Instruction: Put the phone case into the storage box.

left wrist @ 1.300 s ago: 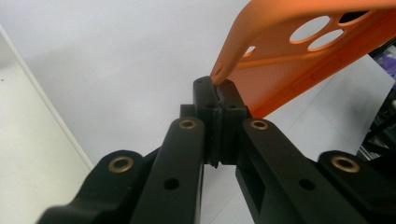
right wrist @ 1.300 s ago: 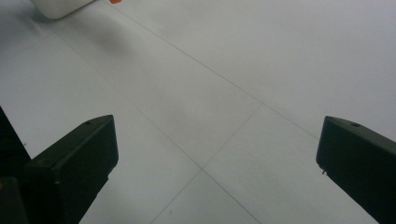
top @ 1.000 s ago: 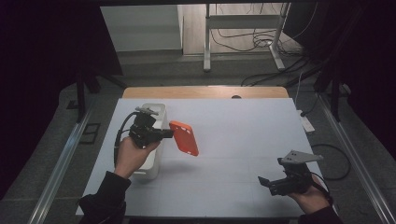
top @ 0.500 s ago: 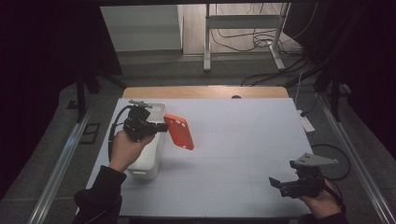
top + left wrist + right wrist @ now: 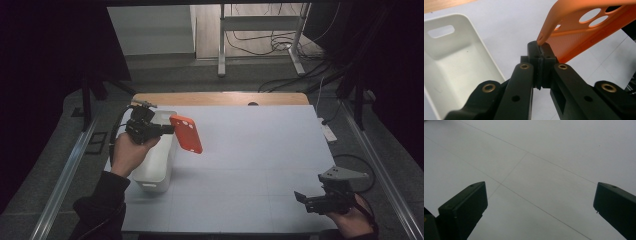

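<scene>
My left gripper (image 5: pixel 167 129), jaws clenched on one edge of the orange case (image 5: pixel 186 133), holds it up just above the white bin (image 5: pixel 152 165) at table's left, w/ my right gripper (image 5: pixel 301 198) released, near the front-right corner.

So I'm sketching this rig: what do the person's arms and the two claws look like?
Both claws, the left claw and the right claw, are black with boxy jaws; brass-coloured pivots show on the left. A black cable trails from the left, a grey three-cornered plate tops the right. Dark sleeve.
</scene>
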The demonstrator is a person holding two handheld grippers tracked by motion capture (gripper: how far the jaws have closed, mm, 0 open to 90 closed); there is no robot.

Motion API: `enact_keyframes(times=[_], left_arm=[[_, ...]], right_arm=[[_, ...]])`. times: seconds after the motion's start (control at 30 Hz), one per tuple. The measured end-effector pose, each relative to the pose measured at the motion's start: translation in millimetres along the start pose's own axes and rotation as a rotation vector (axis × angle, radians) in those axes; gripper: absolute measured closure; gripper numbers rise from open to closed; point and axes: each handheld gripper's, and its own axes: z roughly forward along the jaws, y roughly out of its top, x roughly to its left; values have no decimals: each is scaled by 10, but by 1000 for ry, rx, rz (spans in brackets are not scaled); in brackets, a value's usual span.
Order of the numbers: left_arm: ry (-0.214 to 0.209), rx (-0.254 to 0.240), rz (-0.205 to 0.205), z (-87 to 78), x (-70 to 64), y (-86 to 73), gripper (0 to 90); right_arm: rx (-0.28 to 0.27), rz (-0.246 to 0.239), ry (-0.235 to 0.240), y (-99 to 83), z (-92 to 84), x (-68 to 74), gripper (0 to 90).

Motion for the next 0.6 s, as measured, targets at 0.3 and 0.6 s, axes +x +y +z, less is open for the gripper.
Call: enact_keyframes(times=[0.3,0.6], left_arm=[[19,3,-15,-102,66,90,891],[55,9,-37,-200,167,194,891]], right_arm=[[-9,18,-7,-8,-6,-11,0],[-4,20,-13,-8,-4,-12,0]])
